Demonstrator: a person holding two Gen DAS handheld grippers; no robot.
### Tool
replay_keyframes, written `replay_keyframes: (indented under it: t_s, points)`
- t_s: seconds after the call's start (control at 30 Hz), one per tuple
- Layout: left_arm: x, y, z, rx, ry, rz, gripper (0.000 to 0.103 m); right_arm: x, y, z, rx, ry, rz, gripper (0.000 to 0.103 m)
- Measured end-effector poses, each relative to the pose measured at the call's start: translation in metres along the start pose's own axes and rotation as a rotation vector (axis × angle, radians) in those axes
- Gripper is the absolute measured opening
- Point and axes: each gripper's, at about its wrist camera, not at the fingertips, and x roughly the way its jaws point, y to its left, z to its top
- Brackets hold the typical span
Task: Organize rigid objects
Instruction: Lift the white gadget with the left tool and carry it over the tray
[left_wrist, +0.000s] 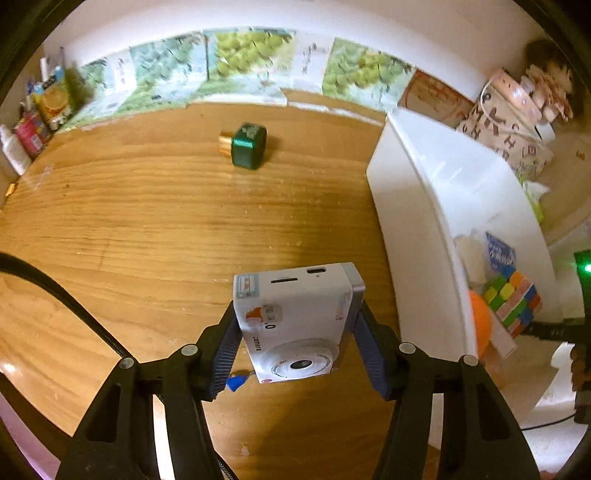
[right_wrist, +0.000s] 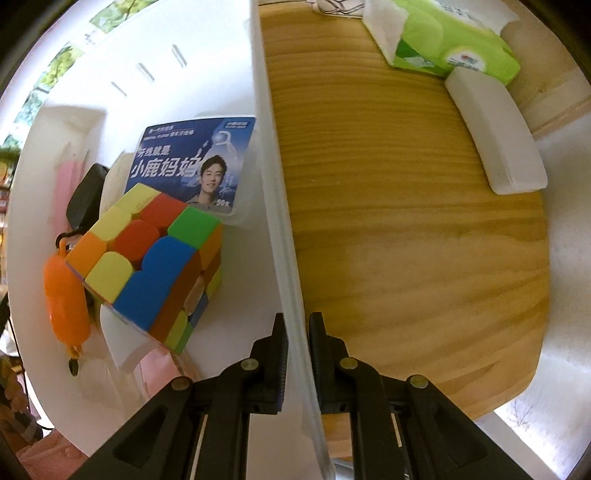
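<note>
My left gripper is shut on a small white toy camera, held lens-down above the wooden table just left of a white plastic bin. A dark green box with a wooden piece beside it sits farther back on the table. My right gripper points straight down and is shut on the bin's thin side wall. Inside the bin lie a colourful puzzle cube, a blue dental-floss box and an orange plastic item.
A green tissue pack and a white oblong case lie on the table to the right of the bin. Patterned bags stand behind the bin. Bottles and packets line the far left edge.
</note>
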Motion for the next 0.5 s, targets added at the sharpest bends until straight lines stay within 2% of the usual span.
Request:
replay_keyframes:
  t_s: [0.27, 0.5]
  points:
    - [-0.030, -0.016, 0.005, -0.066, -0.097, -0.001, 0.062, 0.001, 0.005, -0.009, -0.075, 0.000, 0.019, 0.011]
    - [-0.052, -0.040, 0.003, -0.054, -0.181, -0.014, 0.062, -0.003, 0.009, -0.018, -0.138, 0.000, 0.041, 0.011]
